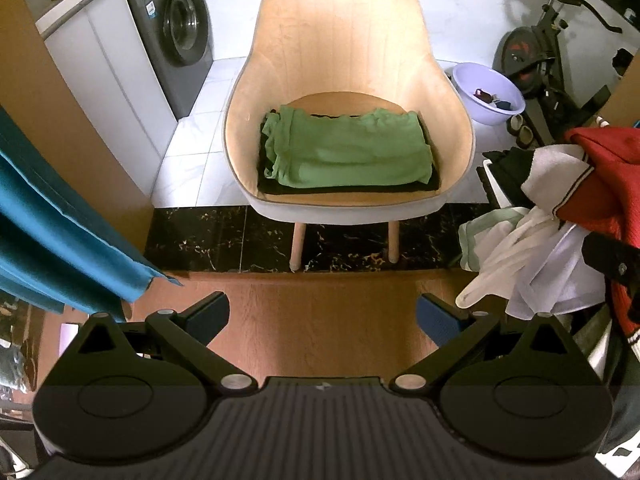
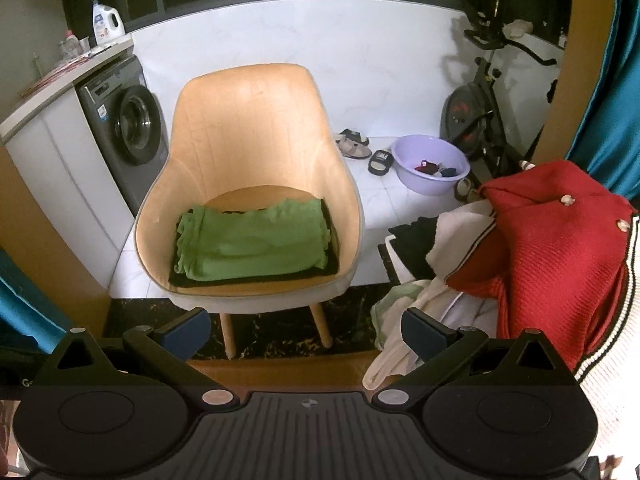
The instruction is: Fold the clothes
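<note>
1. Chair [image 1: 344, 40] is the biggest thing I've got in front of me, a tan tub-style seat on wooden legs, standing on white tile right behind a strip of dark marbled floor [image 1: 224, 236].
2. Off to the left there's a grey front-loading washing machine [image 1: 176, 40] tucked beside a white cabinet [image 1: 100, 80]; an exercise bike [image 2: 476, 116] sits at the back right.
3. Pile of unfolded clothes [image 2: 500, 264] sits to the right of the chair, pretty messy: a red knit cardigan [image 2: 560, 248] with white striped trim on top, white and pale bits hanging down under it, something black at the back.
4. On the chair seat there's a folded green garment [image 1: 348, 152], lying flat on top of a folded black garment [image 1: 348, 191] whose edges stick out around it.
5. Lavender basin [image 2: 430, 168] on the tile behind, with a few small items in it, and sandals [image 2: 354, 144] just beside it.
6. My left gripper [image 1: 322, 314] hangs over the wooden floor in front of the chair, fingers spread wide, nothing between them.
7. Right gripper [image 2: 306, 330], same deal: jaws wide apart and holding nothing, with its right finger [image 2: 424, 334] in front of the pale cloth hanging off the pile; can't tell if it's touching.
</note>
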The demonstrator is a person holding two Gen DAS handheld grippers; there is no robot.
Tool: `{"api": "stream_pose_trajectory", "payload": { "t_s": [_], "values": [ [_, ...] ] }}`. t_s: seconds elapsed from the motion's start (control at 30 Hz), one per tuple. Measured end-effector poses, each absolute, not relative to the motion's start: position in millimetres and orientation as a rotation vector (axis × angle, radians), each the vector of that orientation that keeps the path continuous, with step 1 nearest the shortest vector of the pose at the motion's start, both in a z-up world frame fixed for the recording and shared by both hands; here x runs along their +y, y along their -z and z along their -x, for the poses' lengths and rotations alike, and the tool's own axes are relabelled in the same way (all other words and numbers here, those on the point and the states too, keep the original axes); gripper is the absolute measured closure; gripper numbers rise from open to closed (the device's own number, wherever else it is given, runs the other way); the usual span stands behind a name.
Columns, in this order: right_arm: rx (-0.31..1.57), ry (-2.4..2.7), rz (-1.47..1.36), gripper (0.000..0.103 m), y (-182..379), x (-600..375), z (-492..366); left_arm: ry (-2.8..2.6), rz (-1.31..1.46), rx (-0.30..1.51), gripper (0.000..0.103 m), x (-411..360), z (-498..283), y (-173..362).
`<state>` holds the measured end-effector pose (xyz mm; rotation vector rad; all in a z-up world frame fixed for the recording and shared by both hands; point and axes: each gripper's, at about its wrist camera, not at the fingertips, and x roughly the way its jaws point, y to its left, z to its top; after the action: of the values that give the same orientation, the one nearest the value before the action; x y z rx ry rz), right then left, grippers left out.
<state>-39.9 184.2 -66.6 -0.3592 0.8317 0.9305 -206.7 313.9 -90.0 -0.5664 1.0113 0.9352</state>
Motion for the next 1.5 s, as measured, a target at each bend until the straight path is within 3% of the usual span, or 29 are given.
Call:
{"api": "stream_pose_trajectory", "payload": {
  "t_s": [1.5],
  "values": [
    [0.842,-0.905,0.35,0.001,68.3,168.0,54.6,-0.909,0.518,1.043,0.001,299.5,208.8,89.1]
  ]
}}
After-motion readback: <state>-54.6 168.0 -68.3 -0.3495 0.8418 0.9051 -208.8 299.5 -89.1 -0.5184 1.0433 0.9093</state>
